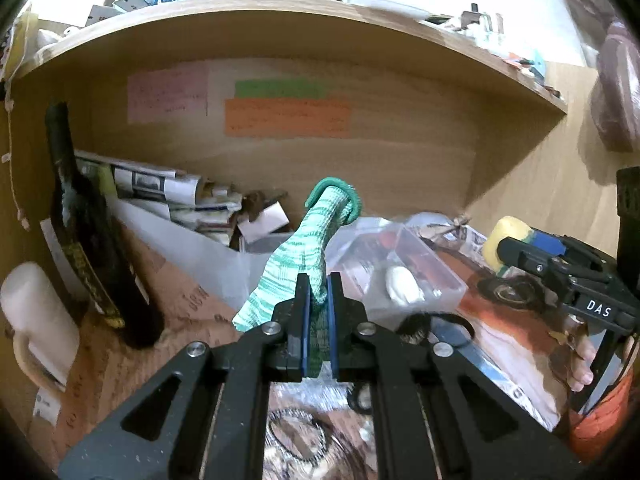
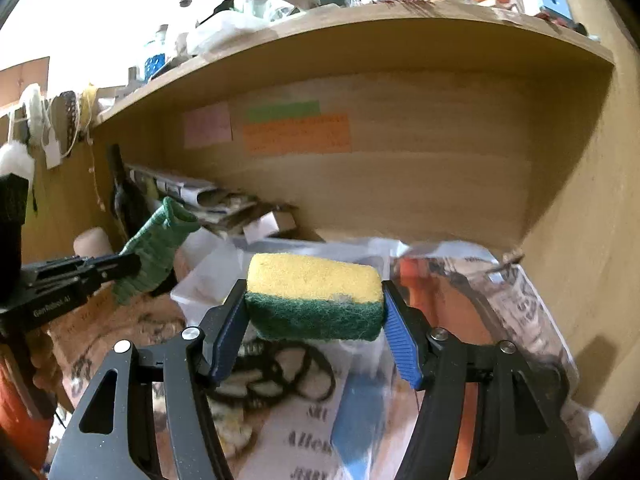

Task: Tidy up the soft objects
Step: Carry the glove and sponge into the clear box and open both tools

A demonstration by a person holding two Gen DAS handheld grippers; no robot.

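My left gripper (image 1: 318,300) is shut on a green-and-white knitted glove (image 1: 298,256) and holds it up over the cluttered desk, cuff pointing up and away. The glove also shows in the right wrist view (image 2: 154,254), at the left. My right gripper (image 2: 314,320) is shut on a yellow sponge with a green scouring side (image 2: 314,294), held flat above the desk. In the left wrist view the sponge (image 1: 506,238) and the right gripper (image 1: 516,250) are at the right. A clear plastic box (image 1: 404,268) lies just beyond the glove.
A wooden shelf (image 1: 280,20) overhangs the desk, with coloured notes (image 1: 286,118) on the back panel. A dark bottle (image 1: 92,248) and white mug (image 1: 38,320) stand at the left. Papers, plastic bags and black hair bands (image 2: 276,376) cover the desk.
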